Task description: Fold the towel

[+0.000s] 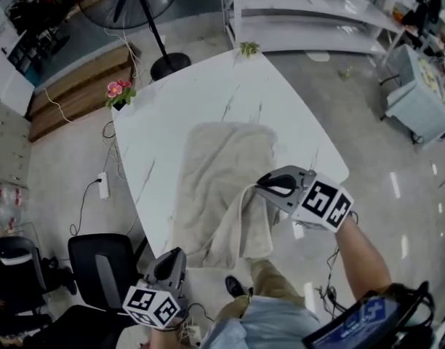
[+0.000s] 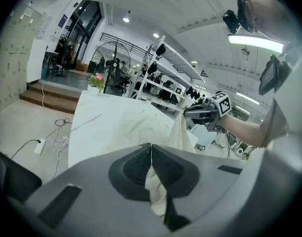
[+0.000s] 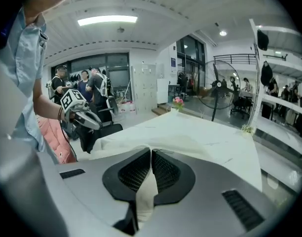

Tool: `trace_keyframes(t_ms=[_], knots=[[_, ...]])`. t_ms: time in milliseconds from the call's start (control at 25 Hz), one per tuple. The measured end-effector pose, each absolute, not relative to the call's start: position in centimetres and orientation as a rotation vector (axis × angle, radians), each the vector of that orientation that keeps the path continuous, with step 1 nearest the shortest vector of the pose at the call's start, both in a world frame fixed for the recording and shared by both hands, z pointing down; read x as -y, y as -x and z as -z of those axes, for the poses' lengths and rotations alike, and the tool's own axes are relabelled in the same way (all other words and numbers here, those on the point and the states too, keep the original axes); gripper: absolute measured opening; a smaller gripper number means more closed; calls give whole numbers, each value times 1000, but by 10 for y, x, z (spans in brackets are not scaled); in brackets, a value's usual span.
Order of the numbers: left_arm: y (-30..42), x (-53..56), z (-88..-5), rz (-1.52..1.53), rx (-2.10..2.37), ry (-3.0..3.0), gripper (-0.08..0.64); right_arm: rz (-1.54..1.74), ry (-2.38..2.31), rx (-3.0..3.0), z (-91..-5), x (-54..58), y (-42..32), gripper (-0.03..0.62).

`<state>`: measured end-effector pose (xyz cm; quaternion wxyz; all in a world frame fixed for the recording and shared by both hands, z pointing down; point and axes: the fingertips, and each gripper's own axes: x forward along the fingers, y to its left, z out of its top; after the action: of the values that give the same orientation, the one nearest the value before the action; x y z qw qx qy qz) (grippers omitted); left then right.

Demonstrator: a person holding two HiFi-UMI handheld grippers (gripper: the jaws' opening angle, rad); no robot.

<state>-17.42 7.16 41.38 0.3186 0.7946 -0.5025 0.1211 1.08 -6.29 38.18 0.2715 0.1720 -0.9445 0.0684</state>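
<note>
Left tongs (image 1: 174, 257) and right tongs (image 1: 261, 187) both clamped on near edge of towel (image 1: 219, 171)

One towel (image 1: 222, 187), two grippers (image 1: 173, 257) (image 1: 260, 186), one table (image 1: 201, 97), one fan (image 1: 128, 2).

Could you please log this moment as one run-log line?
left gripper: shut on towel, near corner | right gripper: shut on towel, other near corner raised | towel: far end flat on table | fold: not yet made
</note>
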Motion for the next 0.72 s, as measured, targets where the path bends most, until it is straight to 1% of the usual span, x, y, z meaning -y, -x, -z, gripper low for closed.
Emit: trace_keyframes(t_ms=[160,360,520,720], knots=[[154,-36,-421,-371,1296,-2136,9,-287,-444,2475,-444,108,-20,28],[135,-15,-432,-398,1237,-2195,9,-348,-422,2351,-508,125,-25,28],[123,-14,-443,-470,1185,-2260,11,-351,-447,2288,-534,130,-25,28],[115,-32,-448,-486,1136,-2300,11,-419,-455,2300,-537,129,-26,26]])
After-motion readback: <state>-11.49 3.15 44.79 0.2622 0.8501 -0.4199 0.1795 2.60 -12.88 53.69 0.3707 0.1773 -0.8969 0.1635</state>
